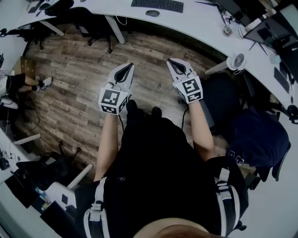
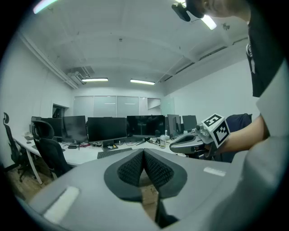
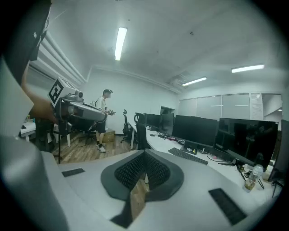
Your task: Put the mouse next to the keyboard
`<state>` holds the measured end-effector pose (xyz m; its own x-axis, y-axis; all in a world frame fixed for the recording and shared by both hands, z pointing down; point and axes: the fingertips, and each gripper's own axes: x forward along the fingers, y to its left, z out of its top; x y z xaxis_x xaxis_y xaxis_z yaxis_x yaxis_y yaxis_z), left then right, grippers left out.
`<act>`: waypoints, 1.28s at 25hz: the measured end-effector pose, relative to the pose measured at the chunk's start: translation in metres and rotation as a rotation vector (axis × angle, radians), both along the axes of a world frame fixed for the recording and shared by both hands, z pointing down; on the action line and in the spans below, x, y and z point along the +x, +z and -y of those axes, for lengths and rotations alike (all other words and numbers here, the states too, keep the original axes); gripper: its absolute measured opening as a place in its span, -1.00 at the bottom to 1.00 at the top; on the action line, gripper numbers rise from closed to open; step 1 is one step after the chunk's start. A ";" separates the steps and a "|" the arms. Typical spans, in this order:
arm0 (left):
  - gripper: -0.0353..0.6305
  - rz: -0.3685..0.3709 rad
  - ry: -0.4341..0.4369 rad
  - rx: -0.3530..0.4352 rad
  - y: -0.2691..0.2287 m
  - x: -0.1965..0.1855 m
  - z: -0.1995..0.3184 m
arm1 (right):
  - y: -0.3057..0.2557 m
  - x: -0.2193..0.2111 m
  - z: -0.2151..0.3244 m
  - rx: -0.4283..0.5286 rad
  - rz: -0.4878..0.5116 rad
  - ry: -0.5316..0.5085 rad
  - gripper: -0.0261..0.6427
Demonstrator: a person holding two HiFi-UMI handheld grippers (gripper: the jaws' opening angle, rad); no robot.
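The grey left gripper (image 1: 128, 66) and the grey right gripper (image 1: 171, 61) were held side by side over the wood-plank floor (image 1: 70, 93), well short of the curved white desk (image 1: 200, 25). Both sets of jaws were seen pressed together (nothing caught between them). The dark oval mouse (image 1: 152, 13) was seen lying on the desk, just beside the near edge of the flat black keyboard (image 1: 157, 5), not quite touching it.

Mouse (image 1: 152, 13) on desk (image 1: 198, 21), just before keyboard (image 1: 157, 5); left gripper (image 1: 129, 66), right gripper (image 1: 172, 61) side by side over floor (image 1: 79, 83)
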<state>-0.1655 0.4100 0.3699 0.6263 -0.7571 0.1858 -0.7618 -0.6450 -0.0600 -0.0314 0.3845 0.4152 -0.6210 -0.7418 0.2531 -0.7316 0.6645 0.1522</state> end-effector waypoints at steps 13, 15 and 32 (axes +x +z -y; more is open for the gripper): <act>-0.90 -0.014 -0.013 -0.015 -0.001 -0.001 -0.007 | 0.011 -0.005 -0.005 -0.027 -0.002 -0.036 -0.92; -0.90 -0.011 -0.010 -0.012 -0.001 0.001 -0.006 | 0.011 -0.004 -0.003 -0.024 -0.001 -0.038 -0.92; -0.56 -0.006 -0.004 -0.015 -0.004 0.009 0.006 | 0.003 -0.008 0.005 0.019 0.002 -0.093 -0.31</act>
